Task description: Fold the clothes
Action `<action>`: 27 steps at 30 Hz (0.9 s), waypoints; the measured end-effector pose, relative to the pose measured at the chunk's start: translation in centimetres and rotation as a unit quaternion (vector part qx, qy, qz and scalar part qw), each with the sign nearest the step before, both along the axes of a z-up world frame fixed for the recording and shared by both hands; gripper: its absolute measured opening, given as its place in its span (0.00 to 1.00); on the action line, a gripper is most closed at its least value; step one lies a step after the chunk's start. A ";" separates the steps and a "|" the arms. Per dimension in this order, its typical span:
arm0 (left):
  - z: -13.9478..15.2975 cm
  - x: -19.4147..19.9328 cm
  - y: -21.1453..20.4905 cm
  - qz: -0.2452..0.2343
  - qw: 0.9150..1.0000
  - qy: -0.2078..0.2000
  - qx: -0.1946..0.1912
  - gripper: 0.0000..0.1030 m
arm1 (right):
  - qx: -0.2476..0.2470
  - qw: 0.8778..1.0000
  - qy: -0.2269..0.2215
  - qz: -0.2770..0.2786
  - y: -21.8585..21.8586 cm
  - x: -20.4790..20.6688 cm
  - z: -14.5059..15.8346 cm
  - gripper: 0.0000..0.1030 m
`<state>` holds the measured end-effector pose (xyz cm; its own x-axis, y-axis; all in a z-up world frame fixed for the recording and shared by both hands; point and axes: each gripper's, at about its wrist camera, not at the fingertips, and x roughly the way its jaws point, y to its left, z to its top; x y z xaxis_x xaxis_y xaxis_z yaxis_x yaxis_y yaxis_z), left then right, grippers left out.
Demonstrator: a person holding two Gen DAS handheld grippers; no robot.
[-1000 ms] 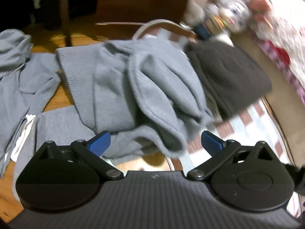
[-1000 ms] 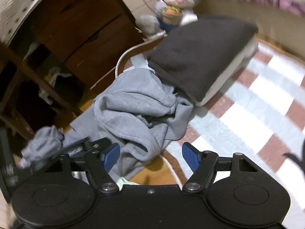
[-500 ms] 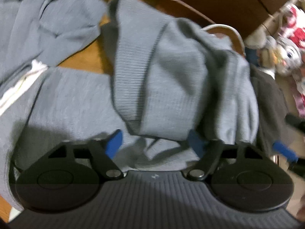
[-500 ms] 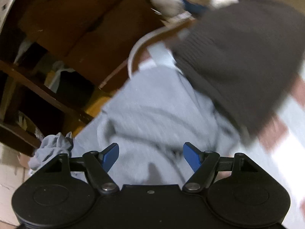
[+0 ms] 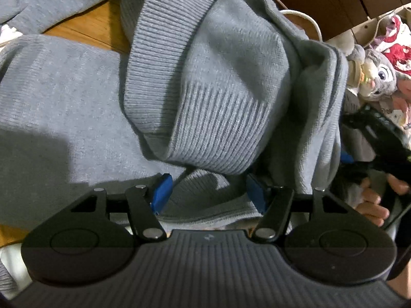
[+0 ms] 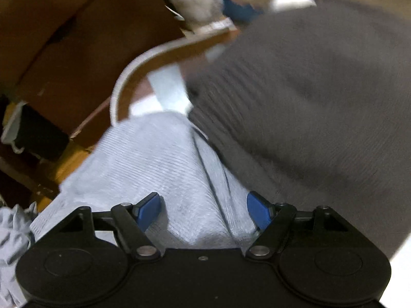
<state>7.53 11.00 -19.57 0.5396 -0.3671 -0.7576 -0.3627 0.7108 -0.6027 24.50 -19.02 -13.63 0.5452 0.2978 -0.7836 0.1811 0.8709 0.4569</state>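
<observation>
both tongs spread at the grey sweater

my left tongs [image 5: 206, 192] are spread, low over the grey sweater [image 5: 205, 82] bunched on the wooden floor [image 5: 84, 29]. my right tongs [image 6: 204, 211] gape too, over its far edge, just beside a folded dark sweater [image 6: 321, 97].

Grey sweater [image 5: 210, 97] heaped directly ahead of my left gripper [image 5: 208, 195], no clear path forward. Bare wooden floor [image 5: 90, 28] shows far left. Dark folded garment [image 6: 321, 97] crowds my right gripper [image 6: 203, 211].
</observation>
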 end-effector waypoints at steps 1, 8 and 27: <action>-0.3 0.0 -0.1 0.003 1.000 -0.003 -0.005 0.69 | 0.020 1.000 0.010 -0.002 0.1 0.1 -0.9 0.76; -1.4 -0.2 0.0 0.001 0.994 -0.049 -0.098 0.59 | 0.189 0.968 0.094 0.135 3.7 -3.0 -2.6 0.25; -0.5 -0.4 0.0 0.101 0.992 -0.079 0.018 0.57 | 0.116 0.990 0.004 0.077 1.2 -3.0 -0.5 0.67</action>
